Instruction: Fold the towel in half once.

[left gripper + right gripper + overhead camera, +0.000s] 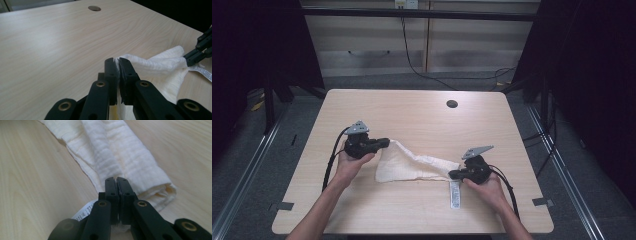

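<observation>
Right now the left tongs [384, 142] are pinching one end of a cream muslin cloth [412, 165], closed tight on a thin edge of fabric, while the right tongs [453, 174] are clamping the opposite end, just beside its white care label [454, 194]. Between them the cloth is lying loosely bunched across the middle of the desk [412, 110], its left end lifting slightly off the wood. It is looking light, soft and limp, likely sagging wherever unsupported, so gripping at corners or hemmed edges is probably giving the surest hold.
</observation>
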`<state>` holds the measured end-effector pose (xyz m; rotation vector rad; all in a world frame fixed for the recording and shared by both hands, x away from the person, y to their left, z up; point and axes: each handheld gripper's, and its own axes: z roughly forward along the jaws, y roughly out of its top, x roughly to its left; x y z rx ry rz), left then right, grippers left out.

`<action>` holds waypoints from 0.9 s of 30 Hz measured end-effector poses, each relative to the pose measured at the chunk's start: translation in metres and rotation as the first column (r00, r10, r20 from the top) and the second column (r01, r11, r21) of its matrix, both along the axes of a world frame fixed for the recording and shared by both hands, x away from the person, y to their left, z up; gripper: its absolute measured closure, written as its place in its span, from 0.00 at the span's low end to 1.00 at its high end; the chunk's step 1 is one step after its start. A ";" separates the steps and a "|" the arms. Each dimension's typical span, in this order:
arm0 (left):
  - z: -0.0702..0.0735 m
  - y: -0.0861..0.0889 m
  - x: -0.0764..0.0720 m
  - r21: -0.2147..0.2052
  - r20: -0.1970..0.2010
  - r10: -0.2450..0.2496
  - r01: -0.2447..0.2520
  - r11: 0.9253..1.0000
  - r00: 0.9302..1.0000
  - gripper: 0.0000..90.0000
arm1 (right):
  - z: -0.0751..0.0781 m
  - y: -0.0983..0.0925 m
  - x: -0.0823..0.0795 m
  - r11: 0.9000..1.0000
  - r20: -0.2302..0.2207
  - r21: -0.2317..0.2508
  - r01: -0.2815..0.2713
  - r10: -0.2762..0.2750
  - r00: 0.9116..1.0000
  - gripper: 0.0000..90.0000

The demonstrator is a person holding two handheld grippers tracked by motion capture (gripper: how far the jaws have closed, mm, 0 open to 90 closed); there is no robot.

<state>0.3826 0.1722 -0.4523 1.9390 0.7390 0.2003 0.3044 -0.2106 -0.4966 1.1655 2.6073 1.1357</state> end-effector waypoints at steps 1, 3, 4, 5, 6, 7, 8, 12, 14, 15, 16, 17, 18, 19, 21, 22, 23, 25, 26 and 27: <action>0.004 -0.002 0.000 -0.001 0.007 -0.010 0.010 1.000 1.000 0.95 | 0.002 -0.002 0.002 1.000 -0.002 -0.023 0.015 -0.015 1.000 0.98; 0.009 -0.008 -0.003 -0.008 0.023 -0.030 0.030 1.000 0.999 0.95 | 0.003 -0.007 0.005 0.998 0.003 -0.047 0.041 -0.041 0.999 0.98; 0.011 -0.010 -0.006 -0.006 0.030 -0.047 0.048 0.999 0.998 0.95 | 0.003 -0.010 0.006 0.997 -0.004 -0.047 0.056 -0.056 0.998 0.98; 0.011 -0.012 -0.010 -0.001 0.036 -0.066 0.066 0.998 0.997 0.95 | 0.002 -0.012 0.007 0.998 0.002 -0.037 0.057 -0.057 0.998 0.98; 0.011 -0.014 -0.014 0.005 0.041 -0.082 0.082 0.997 0.996 0.95 | 0.002 -0.012 0.006 0.998 -0.002 -0.024 0.064 -0.064 0.998 0.98; 0.010 -0.016 -0.018 0.010 0.042 -0.103 0.102 0.995 0.994 0.95 | 0.001 -0.013 0.005 0.997 0.005 -0.030 0.070 -0.069 0.998 0.98; 0.009 -0.017 -0.022 0.023 0.046 -0.132 0.131 0.991 0.990 0.95 | 0.001 -0.013 0.004 0.997 0.007 -0.026 0.074 -0.074 0.997 0.98; 0.004 -0.015 -0.034 0.078 0.038 -0.177 0.174 0.982 0.983 0.95 | 0.000 -0.013 0.003 0.996 0.013 -0.017 0.085 -0.084 0.996 0.98; 0.002 -0.011 -0.038 0.087 0.037 -0.179 0.176 0.981 0.983 0.95 | 0.000 -0.013 0.003 0.996 0.010 -0.018 0.087 -0.086 0.996 0.98; 0.002 -0.008 -0.040 0.092 0.034 -0.184 0.180 0.979 0.982 0.95 | 0.000 -0.013 0.003 0.996 0.014 -0.015 0.084 -0.084 0.996 0.98; 0.000 -0.007 -0.043 0.102 0.030 -0.192 0.188 0.977 0.981 0.95 | -0.001 -0.013 0.003 0.996 0.014 -0.008 0.084 -0.084 0.996 0.98; -0.002 -0.005 -0.047 0.113 0.029 -0.197 0.193 0.975 0.980 0.95 | -0.001 -0.013 0.003 0.996 0.015 -0.011 0.085 -0.085 0.996 0.98; -0.005 -0.005 -0.050 0.121 0.017 -0.206 0.202 0.972 0.978 0.95 | -0.001 -0.013 0.003 0.996 0.014 -0.009 0.083 -0.083 0.996 0.98; -0.008 -0.004 -0.054 0.146 0.012 -0.213 0.209 0.967 0.977 0.95 | -0.001 -0.013 0.003 0.997 0.016 -0.006 0.083 -0.083 0.996 0.98; -0.014 -0.004 -0.061 0.152 0.000 -0.227 0.225 0.962 0.974 0.95 | -0.001 -0.013 0.002 0.996 0.012 -0.009 0.085 -0.085 0.996 0.98; -0.016 -0.005 -0.065 0.160 -0.006 -0.239 0.236 0.958 0.971 0.95 | -0.001 -0.013 0.003 0.996 0.013 -0.009 0.084 -0.084 0.996 0.98; -0.018 -0.005 -0.068 0.175 -0.013 -0.246 0.244 0.954 0.969 0.95 | -0.001 -0.013 0.003 0.996 0.011 -0.009 0.085 -0.085 0.996 0.98; -0.021 -0.005 -0.073 0.188 -0.019 -0.257 0.256 0.948 0.966 0.95 | -0.001 -0.012 0.002 0.996 0.011 -0.009 0.085 -0.085 0.996 0.98; -0.023 -0.005 -0.076 0.190 -0.026 -0.263 0.263 0.946 0.965 0.95 | -0.001 -0.012 0.002 0.996 0.013 -0.009 0.086 -0.086 0.996 0.98; -0.027 -0.006 -0.079 0.193 -0.038 -0.271 0.273 0.942 0.962 0.95 | -0.001 -0.012 0.002 0.996 0.015 -0.009 0.087 -0.086 0.996 0.98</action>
